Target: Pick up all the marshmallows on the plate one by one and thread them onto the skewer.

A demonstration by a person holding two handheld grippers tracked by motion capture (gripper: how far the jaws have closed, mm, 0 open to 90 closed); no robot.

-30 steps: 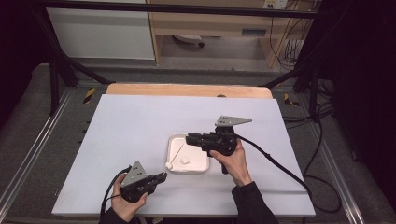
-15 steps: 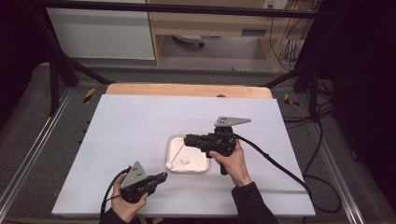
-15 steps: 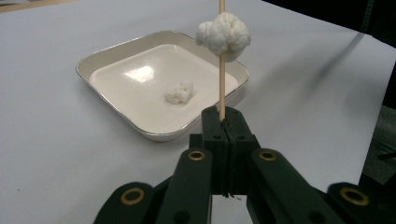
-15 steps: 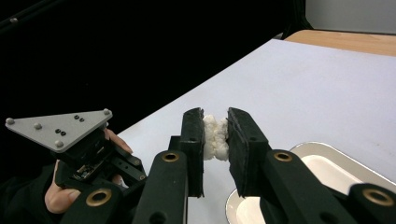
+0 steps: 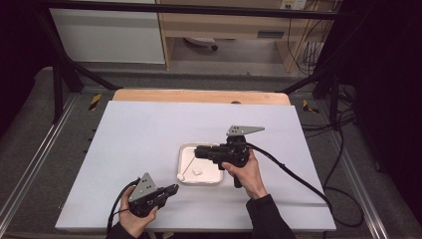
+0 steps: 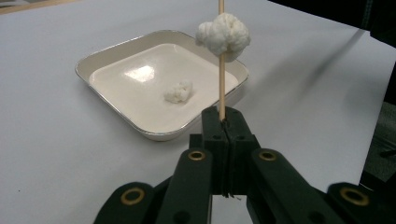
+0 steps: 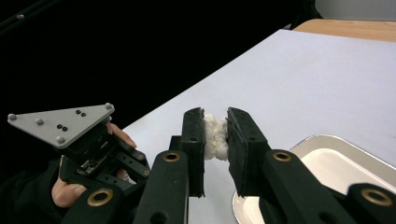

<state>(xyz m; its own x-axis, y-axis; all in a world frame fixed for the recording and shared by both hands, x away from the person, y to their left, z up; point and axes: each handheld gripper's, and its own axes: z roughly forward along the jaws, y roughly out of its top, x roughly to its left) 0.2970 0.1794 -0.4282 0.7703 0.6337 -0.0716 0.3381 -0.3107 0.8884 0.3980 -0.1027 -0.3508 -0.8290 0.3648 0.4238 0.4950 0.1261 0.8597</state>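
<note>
A thin wooden skewer (image 6: 221,88) stands up out of my left gripper (image 6: 223,122), whose jaws are shut on its lower end. A fluffy white lump (image 6: 224,35) is speared on it. In the high view the left gripper (image 5: 171,189) sits at the table's near edge, and the skewer (image 5: 188,164) slants over a white square tray (image 5: 211,172) toward my right gripper (image 5: 197,152). The right gripper (image 7: 215,116) is shut on a second white lump (image 7: 215,137), held above the tray's left side. A third white lump (image 6: 179,92) lies loose in the tray (image 6: 130,88).
The tray sits mid-right on a white board (image 5: 149,129) with a wooden strip (image 5: 199,96) along its far edge. Cables (image 5: 298,179) trail from the right gripper to the right. Metal frame rails (image 5: 45,144) flank the table. The left hand's grey plate (image 7: 60,123) is beside the tray (image 7: 336,163).
</note>
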